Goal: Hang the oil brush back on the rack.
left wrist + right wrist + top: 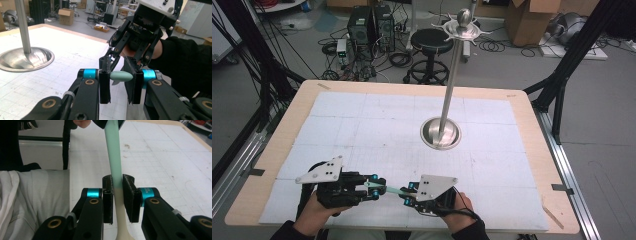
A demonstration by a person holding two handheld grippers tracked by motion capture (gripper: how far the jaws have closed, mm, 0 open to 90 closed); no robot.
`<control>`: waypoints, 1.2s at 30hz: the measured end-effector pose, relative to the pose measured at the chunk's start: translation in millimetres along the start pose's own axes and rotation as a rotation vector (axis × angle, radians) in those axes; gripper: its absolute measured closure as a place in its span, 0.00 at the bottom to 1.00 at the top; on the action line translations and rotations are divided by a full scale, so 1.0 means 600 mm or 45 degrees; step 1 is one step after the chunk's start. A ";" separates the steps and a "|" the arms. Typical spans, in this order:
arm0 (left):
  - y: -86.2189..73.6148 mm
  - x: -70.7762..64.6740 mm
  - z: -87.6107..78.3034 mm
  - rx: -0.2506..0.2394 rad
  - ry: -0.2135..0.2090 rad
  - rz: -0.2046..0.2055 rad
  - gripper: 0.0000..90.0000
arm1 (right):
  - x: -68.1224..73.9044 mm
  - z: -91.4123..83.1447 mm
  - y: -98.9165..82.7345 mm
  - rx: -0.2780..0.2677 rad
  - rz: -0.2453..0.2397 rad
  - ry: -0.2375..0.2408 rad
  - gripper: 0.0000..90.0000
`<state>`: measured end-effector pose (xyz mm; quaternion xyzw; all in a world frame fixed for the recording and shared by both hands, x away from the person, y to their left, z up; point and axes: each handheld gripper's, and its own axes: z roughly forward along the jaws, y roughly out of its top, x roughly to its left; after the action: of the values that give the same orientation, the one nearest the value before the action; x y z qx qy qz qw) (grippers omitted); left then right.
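Spoon (388, 189) hangs level just above the near edge of the bench (412, 90), bridged between both tongs. The left tongs (371, 187) pinch its mint-green handle end, seen end-on in the left gripper view (121, 76). The right tongs (408, 196) are closed on the shaft where green fades to cream (115, 182). Farther off, a steel stand (440, 132) with a tall pole rises mid-bench. With both ends clamped, any twist or pull apart could bend the thin shaft; loosening one grip too early would likely let the spoon swing down and slip free.
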<state>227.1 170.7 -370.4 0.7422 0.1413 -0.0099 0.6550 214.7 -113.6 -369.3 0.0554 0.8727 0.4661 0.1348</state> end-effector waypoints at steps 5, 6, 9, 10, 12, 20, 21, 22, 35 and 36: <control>0.001 0.001 -0.001 -0.040 -0.016 -0.010 0.84 | 0.003 0.000 0.003 -0.008 -0.014 0.017 0.91; 0.002 0.000 -0.002 -0.062 -0.024 0.001 0.82 | 0.002 -0.001 0.004 -0.032 -0.006 0.038 0.92; 0.004 0.000 -0.003 -0.141 -0.035 -0.006 0.56 | 0.000 -0.004 0.004 -0.050 0.013 0.062 0.92; 0.005 0.001 -0.004 -0.158 -0.040 -0.009 0.56 | -0.001 -0.006 0.004 -0.061 0.022 0.067 0.92; 0.007 0.001 -0.003 -0.192 -0.084 0.001 0.49 | -0.003 -0.013 0.001 -0.100 0.072 0.106 0.92; 0.018 -0.002 0.007 -0.226 -0.190 0.060 0.60 | -0.019 -0.023 -0.009 -0.258 0.205 0.253 0.92; 0.023 -0.001 0.011 -0.227 -0.225 0.072 0.63 | -0.022 -0.022 -0.012 -0.298 0.231 0.301 0.92; 0.026 -0.001 0.013 -0.234 -0.241 0.086 0.67 | -0.022 -0.021 -0.013 -0.313 0.247 0.329 0.92; 0.046 -0.001 0.021 -0.233 -0.263 0.093 0.87 | -0.027 -0.016 -0.017 -0.371 0.286 0.437 0.89; 0.049 0.000 0.021 -0.214 -0.211 0.071 0.88 | -0.029 -0.012 -0.019 -0.371 0.352 0.435 0.63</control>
<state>235.6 155.6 -343.6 0.6851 0.0663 -0.0413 0.7243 229.4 -129.4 -371.6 0.0745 0.7907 0.6033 -0.0729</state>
